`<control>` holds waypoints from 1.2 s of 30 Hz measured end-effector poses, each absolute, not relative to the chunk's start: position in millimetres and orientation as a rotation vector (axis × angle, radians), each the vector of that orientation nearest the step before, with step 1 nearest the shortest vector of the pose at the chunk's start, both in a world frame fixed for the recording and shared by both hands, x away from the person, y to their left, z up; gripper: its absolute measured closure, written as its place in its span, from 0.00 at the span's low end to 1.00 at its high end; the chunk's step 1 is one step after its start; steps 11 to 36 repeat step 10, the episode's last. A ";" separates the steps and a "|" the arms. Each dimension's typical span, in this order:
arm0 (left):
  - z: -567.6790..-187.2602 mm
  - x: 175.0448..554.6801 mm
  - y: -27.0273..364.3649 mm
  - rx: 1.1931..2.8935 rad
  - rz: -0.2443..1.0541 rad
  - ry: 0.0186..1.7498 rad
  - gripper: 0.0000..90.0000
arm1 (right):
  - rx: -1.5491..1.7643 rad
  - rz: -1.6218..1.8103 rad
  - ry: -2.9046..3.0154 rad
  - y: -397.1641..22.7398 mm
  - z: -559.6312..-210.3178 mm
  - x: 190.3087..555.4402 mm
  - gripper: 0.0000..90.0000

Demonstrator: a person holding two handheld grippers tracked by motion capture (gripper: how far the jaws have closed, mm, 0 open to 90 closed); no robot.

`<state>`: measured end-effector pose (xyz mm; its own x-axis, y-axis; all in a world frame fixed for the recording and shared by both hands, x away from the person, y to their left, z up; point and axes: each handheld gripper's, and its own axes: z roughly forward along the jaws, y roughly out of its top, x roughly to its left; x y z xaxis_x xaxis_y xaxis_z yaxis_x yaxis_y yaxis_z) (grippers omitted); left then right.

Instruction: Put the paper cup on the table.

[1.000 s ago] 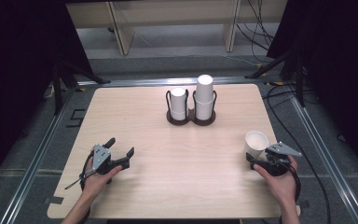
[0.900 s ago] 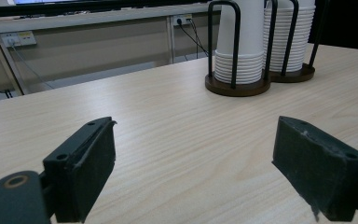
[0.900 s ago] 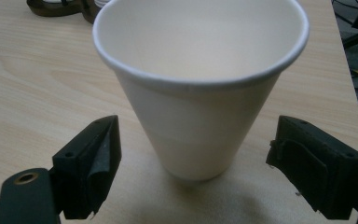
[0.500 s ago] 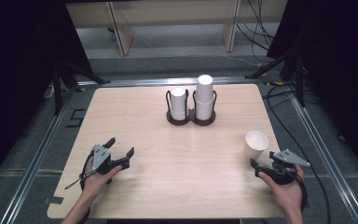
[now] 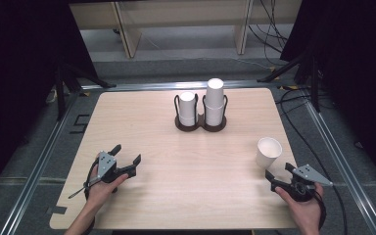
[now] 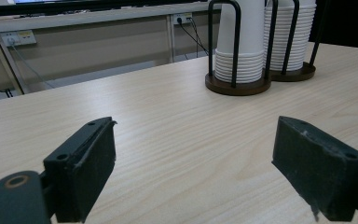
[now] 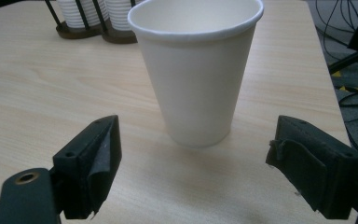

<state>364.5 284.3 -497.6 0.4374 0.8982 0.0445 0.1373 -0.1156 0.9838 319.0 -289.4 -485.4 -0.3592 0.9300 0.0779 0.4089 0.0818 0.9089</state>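
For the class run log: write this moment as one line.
right gripper: open, behind upright white paper cup | left gripper: open, empty | black two-slot cup holder: stacked

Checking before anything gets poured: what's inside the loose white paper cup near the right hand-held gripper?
The paper cup stands upright and open; its visible upper inside wall is bare white. Its bottom is hidden behind the near wall.

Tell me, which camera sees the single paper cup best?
The right gripper view: the paper cup stands close and upright, its open rim and side clear. In the high view the cup looks small near the table's right edge.
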 end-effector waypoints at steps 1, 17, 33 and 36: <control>-497.6 364.6 284.3 1.566 0.844 0.937 0.14 | 1.313 1.257 1.809 -289.9 -485.6 318.2 0.18; -497.7 366.3 282.8 1.590 0.847 0.916 0.12 | 1.311 1.322 1.762 -293.2 -486.5 316.5 0.18; -497.7 366.3 282.8 1.590 0.847 0.916 0.12 | 1.311 1.322 1.762 -293.2 -486.5 316.5 0.18; -497.7 366.3 282.8 1.590 0.847 0.916 0.12 | 1.311 1.322 1.762 -293.2 -486.5 316.5 0.18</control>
